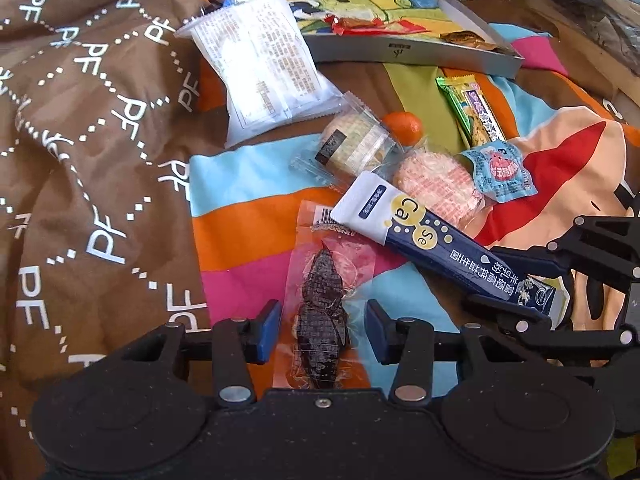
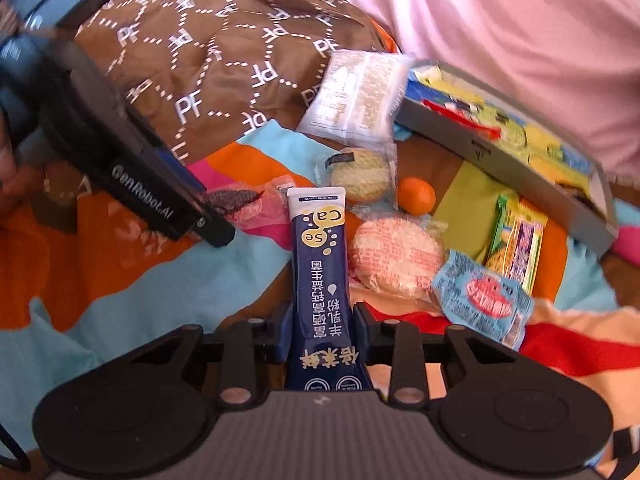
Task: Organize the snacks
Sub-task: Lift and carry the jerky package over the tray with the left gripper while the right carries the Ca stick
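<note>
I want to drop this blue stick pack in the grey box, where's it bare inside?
The grey box is mostly bare: free floor lies between the white packet leaning on its left end and the red candy wrappers, and behind them. Its right corner holds a brown candy.

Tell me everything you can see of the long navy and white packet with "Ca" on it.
The packet is a long, flat, glossy stick pouch: white sealed top end, navy body with yellow bubbles reading "Ca" and "Se", white Chinese print, two round seals near the bottom. The right hand-held gripper pinches its lower part between blue pads. It slants away from that gripper, its white end over the clear meat snack wrapper and beside the pink round cracker.
</note>
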